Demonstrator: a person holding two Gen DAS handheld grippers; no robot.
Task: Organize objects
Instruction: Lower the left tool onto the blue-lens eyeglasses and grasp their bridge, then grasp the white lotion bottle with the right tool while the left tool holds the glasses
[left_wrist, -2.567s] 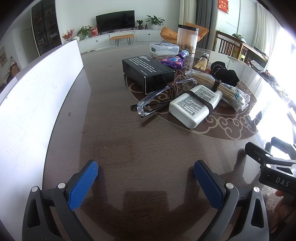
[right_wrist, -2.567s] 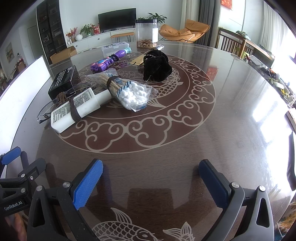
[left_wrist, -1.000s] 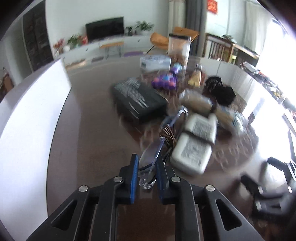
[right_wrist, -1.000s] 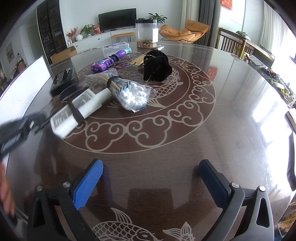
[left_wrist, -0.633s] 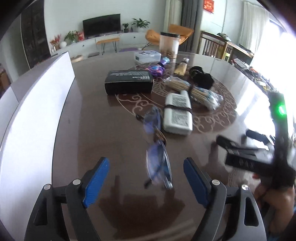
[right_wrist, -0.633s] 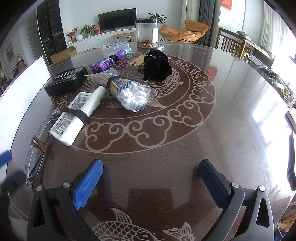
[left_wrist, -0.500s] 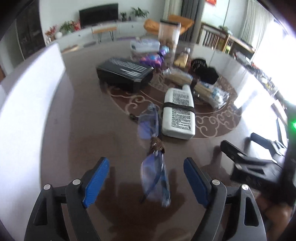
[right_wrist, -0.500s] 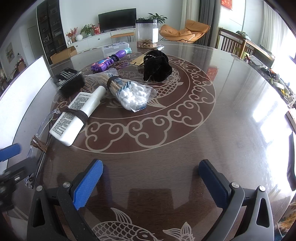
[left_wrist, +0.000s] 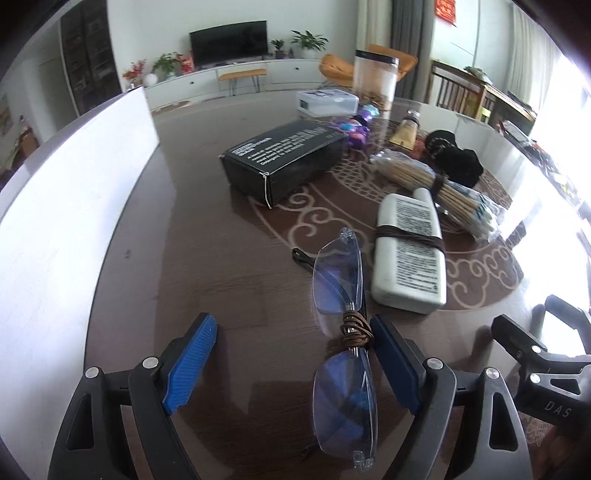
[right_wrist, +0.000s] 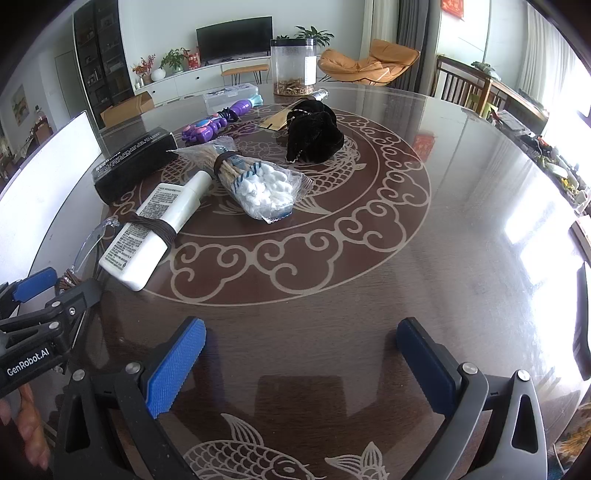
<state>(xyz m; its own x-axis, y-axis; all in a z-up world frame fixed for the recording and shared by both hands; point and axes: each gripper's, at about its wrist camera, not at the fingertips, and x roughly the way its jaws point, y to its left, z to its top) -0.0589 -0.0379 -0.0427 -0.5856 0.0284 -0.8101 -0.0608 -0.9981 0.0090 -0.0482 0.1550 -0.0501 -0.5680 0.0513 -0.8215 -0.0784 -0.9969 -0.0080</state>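
**Glasses on the bench, both grippers empty**

Near to far. L gripper (left_wrist: 291, 363) has its jaws spread & opening wider, nothing pinched. The glasses (left_wrist: 341, 325) lie on the bench (left_wrist: 229, 258) between the blue pads (left_wrist: 190, 363), way closer to the right-hand pad; the brown cord wound round the bridge sits right beside that pad, can't tell if it's actually touching. One lens is near the cam, the other points away toward the middle of the bench.

R gripper (right_wrist: 301, 367) is wide apart too, w/ only bare bench & the fish pattern between its pads. In its view the L gripper is at the left edge, w/ a bit of the person's hand (right_wrist: 31, 424) below it.

Just right of the far lens: white bottle (left_wrist: 408, 258) w/ a dark band round its middle. Behind that, a bag of cotton swabs (right_wrist: 258, 184), its sticks tied w/ a band. Black box (left_wrist: 282, 158) further back on the left, black pouch (right_wrist: 314, 134) to the right, purple toy (right_wrist: 214, 123) behind the box, then a clear jar (right_wrist: 293, 66) at the far side. A white board (left_wrist: 62, 206) stands along the left edge.
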